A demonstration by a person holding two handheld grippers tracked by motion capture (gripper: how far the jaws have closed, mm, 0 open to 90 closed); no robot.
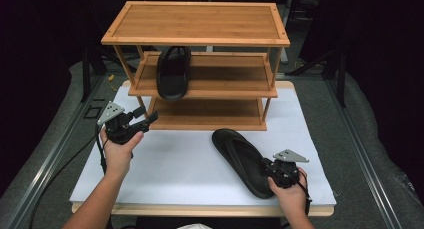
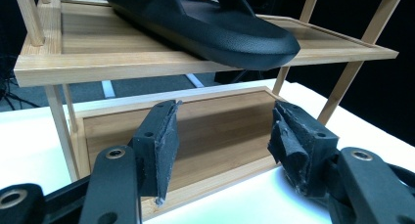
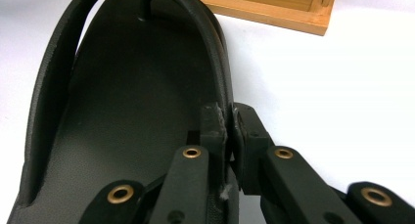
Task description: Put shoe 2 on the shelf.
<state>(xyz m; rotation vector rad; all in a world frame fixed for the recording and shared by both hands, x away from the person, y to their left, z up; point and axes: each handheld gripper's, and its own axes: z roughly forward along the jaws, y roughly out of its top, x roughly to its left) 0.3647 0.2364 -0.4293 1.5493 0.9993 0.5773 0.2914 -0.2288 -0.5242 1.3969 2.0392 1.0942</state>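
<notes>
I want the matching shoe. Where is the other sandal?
In the high view, the other sandal sits on the rack's middle shelf, left side, toe past the front edge.

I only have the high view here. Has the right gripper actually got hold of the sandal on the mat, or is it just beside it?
Observer: The right gripper is shut on the side rim of the sandal on the mat, pads pinching the edge.
Operator: And the left gripper?
Observer: The left gripper is open, nothing between its pads.
Operator: What is it aimed at?
Observer: The bottom shelf of the rack; the other sandal's end overhangs the middle shelf above it.
</notes>
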